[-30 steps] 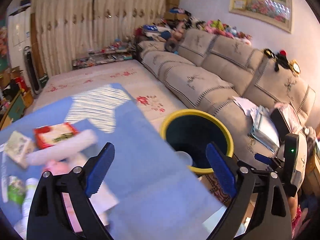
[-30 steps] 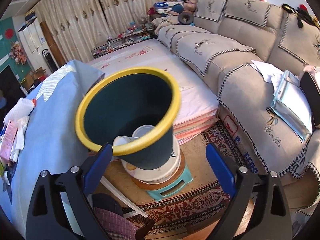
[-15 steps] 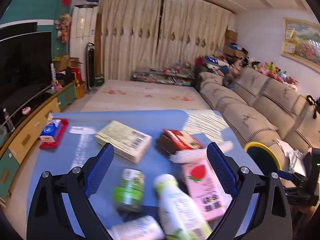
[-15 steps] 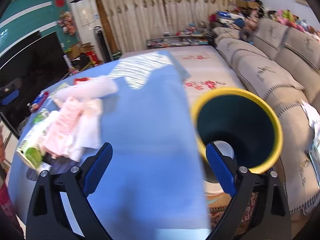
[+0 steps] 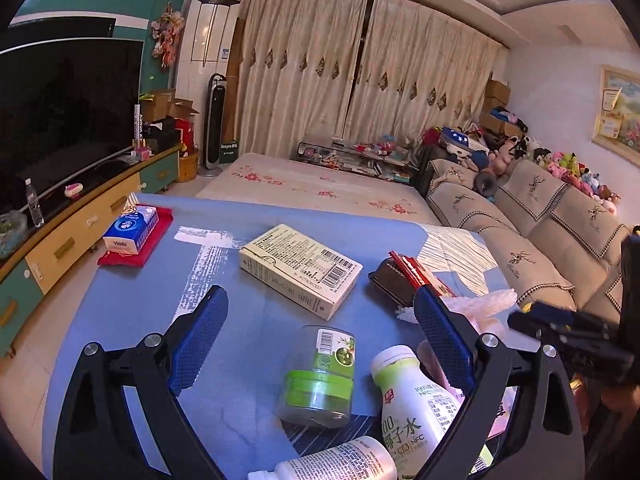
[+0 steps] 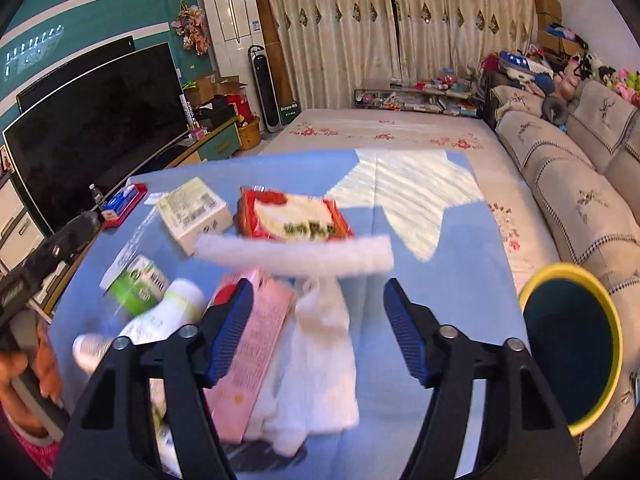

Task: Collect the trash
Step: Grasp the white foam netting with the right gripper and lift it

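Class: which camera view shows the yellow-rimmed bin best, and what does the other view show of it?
The right wrist view: the yellow-rimmed bin shows its rim and dark inside, beside the blue table. The left wrist view shows nothing clearly identifiable as the bin.

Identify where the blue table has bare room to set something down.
Free: the blue tablecloth between the white crumpled bag and the yellow-rimmed bin, and between the tissue pack and cream box. Crowded: around the bottles.

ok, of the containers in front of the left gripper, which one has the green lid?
The short clear jar with the green lid band, lying tipped between the left gripper fingers. The two white bottles beside it are taller.
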Tool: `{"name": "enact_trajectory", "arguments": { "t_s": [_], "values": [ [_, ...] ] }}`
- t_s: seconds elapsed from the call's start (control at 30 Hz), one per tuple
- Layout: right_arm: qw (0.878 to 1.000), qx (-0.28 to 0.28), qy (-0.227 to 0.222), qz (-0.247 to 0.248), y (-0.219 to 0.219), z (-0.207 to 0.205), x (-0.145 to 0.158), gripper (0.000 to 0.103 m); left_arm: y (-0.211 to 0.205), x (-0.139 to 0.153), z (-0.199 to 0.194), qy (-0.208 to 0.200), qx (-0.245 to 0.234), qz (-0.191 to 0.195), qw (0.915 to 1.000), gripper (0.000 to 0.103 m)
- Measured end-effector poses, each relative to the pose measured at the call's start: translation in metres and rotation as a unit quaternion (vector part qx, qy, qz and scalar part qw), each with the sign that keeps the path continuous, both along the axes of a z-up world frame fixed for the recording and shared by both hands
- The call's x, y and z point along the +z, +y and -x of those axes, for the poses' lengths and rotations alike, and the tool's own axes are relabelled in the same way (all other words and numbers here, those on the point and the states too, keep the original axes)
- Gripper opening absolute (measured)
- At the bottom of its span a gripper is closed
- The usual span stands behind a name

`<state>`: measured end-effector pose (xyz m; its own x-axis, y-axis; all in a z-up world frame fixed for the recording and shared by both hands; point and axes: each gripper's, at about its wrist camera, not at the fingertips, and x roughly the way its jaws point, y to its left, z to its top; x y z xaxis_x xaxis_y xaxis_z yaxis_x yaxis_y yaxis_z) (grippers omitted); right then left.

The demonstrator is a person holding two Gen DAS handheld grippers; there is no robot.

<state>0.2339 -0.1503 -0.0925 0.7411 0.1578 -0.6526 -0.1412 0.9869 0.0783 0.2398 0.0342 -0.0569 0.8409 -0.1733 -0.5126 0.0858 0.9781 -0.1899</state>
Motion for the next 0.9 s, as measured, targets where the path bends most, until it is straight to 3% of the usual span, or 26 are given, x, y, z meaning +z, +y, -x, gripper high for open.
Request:
{"name": "enact_trajectory", "arguments": {
  "t_s": [0.1,0.23,0.37,0.57,0.63,0.7,0.77,0.9],
  "values": [
    [0.999,0.030,-0.002,0.024,-0.011,-0.016,0.000,0.083,-0.001,-0.005,0.001,0.008,-0.002,0.005,1.0000,0.093],
    [0.996,0.079,0.024,0.041,-0.014,-0.032,-0.012,0.084,-0.002,-0.008,0.000,0.014,-0.010,0.009,0.9998,0.093],
    [0.992,0.106,0.021,0.066,-0.005,-0.035,-0.022,0.084,-0.005,-0.006,0.002,0.000,-0.011,0.004,0.9999,0.093],
    [0.988,0.137,0.027,0.062,0.002,-0.047,-0.033,0.082,-0.003,-0.005,0.005,-0.005,-0.008,0.010,0.9999,0.093],
    [0.986,0.145,0.030,0.073,0.006,-0.047,-0.036,0.070,-0.002,-0.006,0.005,-0.006,-0.007,0.010,0.9999,0.093],
    [0.986,0.140,0.032,0.084,0.007,-0.045,-0.039,0.037,-0.003,-0.006,0.005,-0.004,-0.007,0.010,0.9999,0.093],
    [0.987,0.135,0.028,0.079,0.005,-0.041,-0.039,0.012,-0.003,-0.007,0.004,-0.004,-0.008,0.009,0.9999,0.093],
    [0.989,0.144,0.014,0.044,-0.002,-0.025,-0.031,0.007,-0.004,-0.007,0.004,-0.004,-0.010,0.007,0.9999,0.093]
  ]
}}
